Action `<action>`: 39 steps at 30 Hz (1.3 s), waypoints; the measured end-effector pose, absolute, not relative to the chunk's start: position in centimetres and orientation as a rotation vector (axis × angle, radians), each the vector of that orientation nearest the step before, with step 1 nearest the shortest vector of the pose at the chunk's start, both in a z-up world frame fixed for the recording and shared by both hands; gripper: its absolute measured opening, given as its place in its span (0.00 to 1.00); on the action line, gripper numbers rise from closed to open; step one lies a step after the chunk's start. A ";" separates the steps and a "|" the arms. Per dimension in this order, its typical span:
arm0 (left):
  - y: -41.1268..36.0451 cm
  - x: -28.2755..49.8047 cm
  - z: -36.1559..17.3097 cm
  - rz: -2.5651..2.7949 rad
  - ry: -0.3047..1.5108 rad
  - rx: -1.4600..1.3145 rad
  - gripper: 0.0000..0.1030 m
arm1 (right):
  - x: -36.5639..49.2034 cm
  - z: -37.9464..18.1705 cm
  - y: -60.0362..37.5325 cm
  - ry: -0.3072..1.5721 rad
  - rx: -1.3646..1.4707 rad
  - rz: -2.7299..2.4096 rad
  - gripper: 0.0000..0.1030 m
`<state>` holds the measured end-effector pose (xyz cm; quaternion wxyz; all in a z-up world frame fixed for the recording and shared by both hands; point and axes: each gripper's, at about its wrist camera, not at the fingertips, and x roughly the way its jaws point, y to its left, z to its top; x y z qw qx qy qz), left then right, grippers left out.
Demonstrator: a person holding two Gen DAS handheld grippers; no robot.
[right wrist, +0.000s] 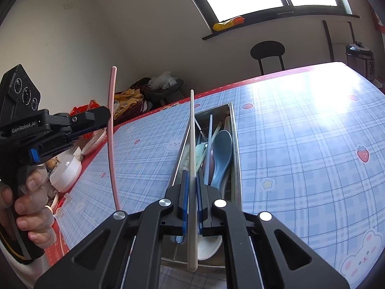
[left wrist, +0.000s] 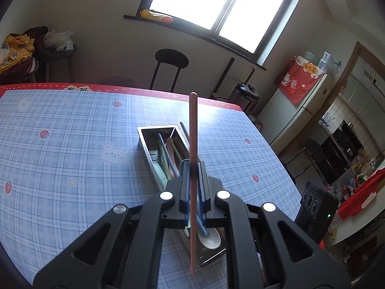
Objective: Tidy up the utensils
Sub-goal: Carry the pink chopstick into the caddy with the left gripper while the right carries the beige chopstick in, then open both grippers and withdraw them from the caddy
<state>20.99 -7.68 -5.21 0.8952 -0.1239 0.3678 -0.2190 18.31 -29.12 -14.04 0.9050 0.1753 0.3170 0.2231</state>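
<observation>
My left gripper (left wrist: 192, 166) is shut on a pink chopstick (left wrist: 193, 125) that stands nearly upright over a metal utensil tray (left wrist: 156, 128). The tray holds several coloured chopsticks and spoons, among them a white spoon (left wrist: 211, 239) at its near end. My right gripper (right wrist: 191, 175) is shut on a white chopstick (right wrist: 191, 125), also upright, above the same tray (right wrist: 237, 159), where a blue spoon (right wrist: 222, 154) lies. In the right wrist view the left gripper (right wrist: 105, 118) holds the pink chopstick (right wrist: 111, 132) to the left of the tray, with a hand (right wrist: 31, 207) on its grip.
The tray lies on a blue checked tablecloth (right wrist: 300, 156) with a red border. Bowls and snack packets (right wrist: 65, 171) crowd the table's left edge. A black chair (right wrist: 267, 50) stands beyond the far edge, a rice cooker (right wrist: 359, 55) and a fridge (left wrist: 310, 96) to the right.
</observation>
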 end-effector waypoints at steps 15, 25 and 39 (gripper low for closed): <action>-10.7 27.2 -11.8 -0.414 0.919 -0.363 0.10 | 19.5 -15.5 -29.1 0.676 0.343 0.400 0.06; -10.6 29.2 -15.0 -0.366 0.981 -0.344 0.11 | 20.2 -16.3 -28.1 0.702 0.322 0.395 0.06; -10.5 28.2 -13.3 -0.304 0.903 -0.198 0.20 | 20.2 -16.0 -28.0 0.695 0.303 0.382 0.08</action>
